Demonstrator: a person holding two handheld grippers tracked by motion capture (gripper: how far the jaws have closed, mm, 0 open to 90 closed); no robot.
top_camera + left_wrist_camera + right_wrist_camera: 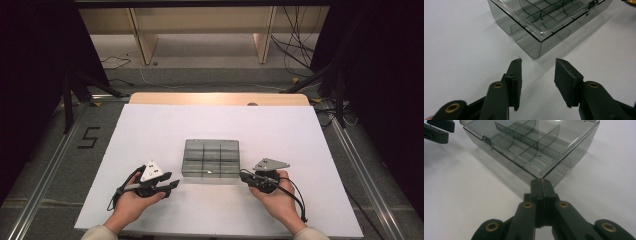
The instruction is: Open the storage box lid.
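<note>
White counter (150,130) is carrying a closed smoky plastic box (210,158) with dividers, sitting at its middle near the front edge. Best bet for opening it: steady one near corner and lift at the front latch, slowly, so the light box isn't sliding. Left gripper (537,68) is hovering just short of the left near corner, jaws spread, hand low and palm up. Right gripper (541,185) is pointing at the right near corner, jaws pressed together, touching or nearly so.
</note>
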